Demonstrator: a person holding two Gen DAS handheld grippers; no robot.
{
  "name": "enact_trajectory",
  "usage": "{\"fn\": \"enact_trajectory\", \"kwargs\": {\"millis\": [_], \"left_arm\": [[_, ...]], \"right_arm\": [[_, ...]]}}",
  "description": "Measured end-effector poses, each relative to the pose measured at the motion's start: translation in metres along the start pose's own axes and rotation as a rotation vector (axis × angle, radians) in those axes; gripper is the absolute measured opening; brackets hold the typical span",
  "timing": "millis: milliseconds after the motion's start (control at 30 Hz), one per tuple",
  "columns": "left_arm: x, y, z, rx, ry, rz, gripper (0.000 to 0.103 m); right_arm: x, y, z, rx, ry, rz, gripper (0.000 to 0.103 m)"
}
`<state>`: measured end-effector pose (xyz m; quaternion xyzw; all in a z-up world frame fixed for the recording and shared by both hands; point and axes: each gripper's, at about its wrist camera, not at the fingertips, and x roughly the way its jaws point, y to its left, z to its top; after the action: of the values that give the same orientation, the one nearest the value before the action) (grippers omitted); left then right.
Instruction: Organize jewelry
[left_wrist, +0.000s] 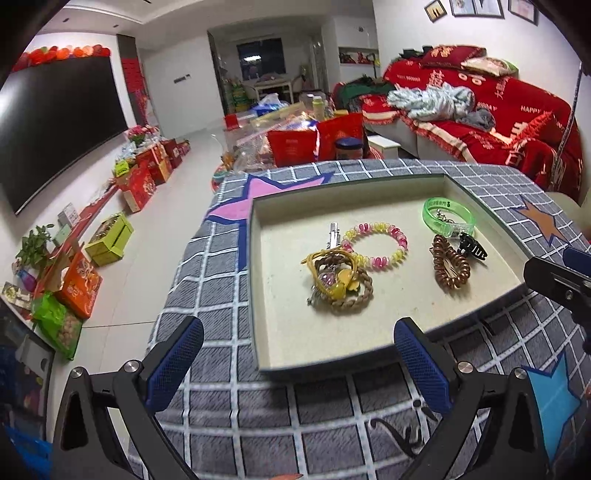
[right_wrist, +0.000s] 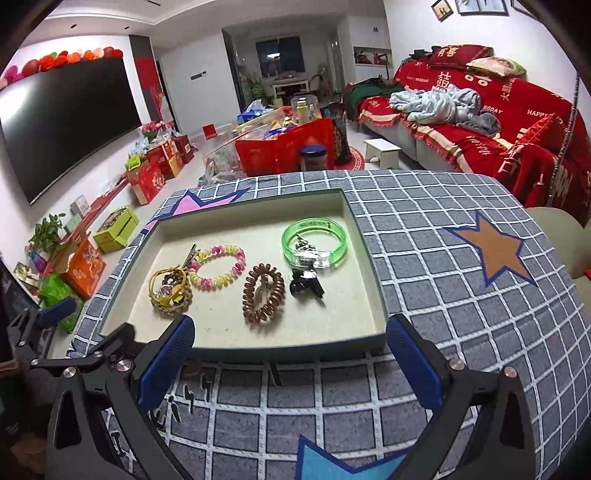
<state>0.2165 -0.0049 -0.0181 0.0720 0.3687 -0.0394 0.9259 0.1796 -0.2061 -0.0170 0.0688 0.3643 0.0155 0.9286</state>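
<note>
We see a shallow tray (right_wrist: 364, 236) on the checked cloth (right_wrist: 443, 258), and all the jewelry sits inside the tray. Our right gripper (right_wrist: 290, 365) hangs just in front of the tray's near wall with its fingers wide apart and nothing between them. Our left gripper (left_wrist: 299, 365) is by the tray's near wall too, fingers apart and empty.

In the tray's far right corner lies the green bangle (right_wrist: 314, 240). It looks hard and smooth, so it may slip; we think pinching across its rim is best. Just in front of it is a small black clip (right_wrist: 306, 284), stiff and tiny. In the middle of the tray is the brown coil hair tie (right_wrist: 263, 291). It looks soft and springy, so we would squeeze one side of the loop. The pink and yellow bead bracelet (right_wrist: 221, 266) lies toward the tray's left, light and floppy. Touching it is a tangled pile of hair ties (right_wrist: 170, 290), which might all lift together.
</note>
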Motion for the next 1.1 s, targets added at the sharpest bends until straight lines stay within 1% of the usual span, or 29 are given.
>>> {"fn": "enact_trajectory", "kwargs": {"millis": [300, 367, 567, 1100], "left_arm": [[-0.027, 0.005, -0.020, -0.104, -0.061, 0.027, 0.103], [-0.029, 0.004, -0.022, -0.117, -0.062, 0.029, 0.103], [-0.032, -0.004, -0.029, -0.110, -0.061, 0.035, 0.103], [-0.032, -0.009, -0.035, -0.110, -0.050, 0.033, 0.103]], "right_arm": [[-0.012, 0.000, -0.020, -0.023, -0.041, -0.015, 0.103], [-0.014, 0.002, -0.023, -0.039, -0.051, -0.023, 0.103], [-0.017, 0.008, -0.032, -0.082, -0.065, -0.045, 0.103], [-0.021, 0.009, -0.036, -0.080, -0.072, -0.046, 0.103]]}}
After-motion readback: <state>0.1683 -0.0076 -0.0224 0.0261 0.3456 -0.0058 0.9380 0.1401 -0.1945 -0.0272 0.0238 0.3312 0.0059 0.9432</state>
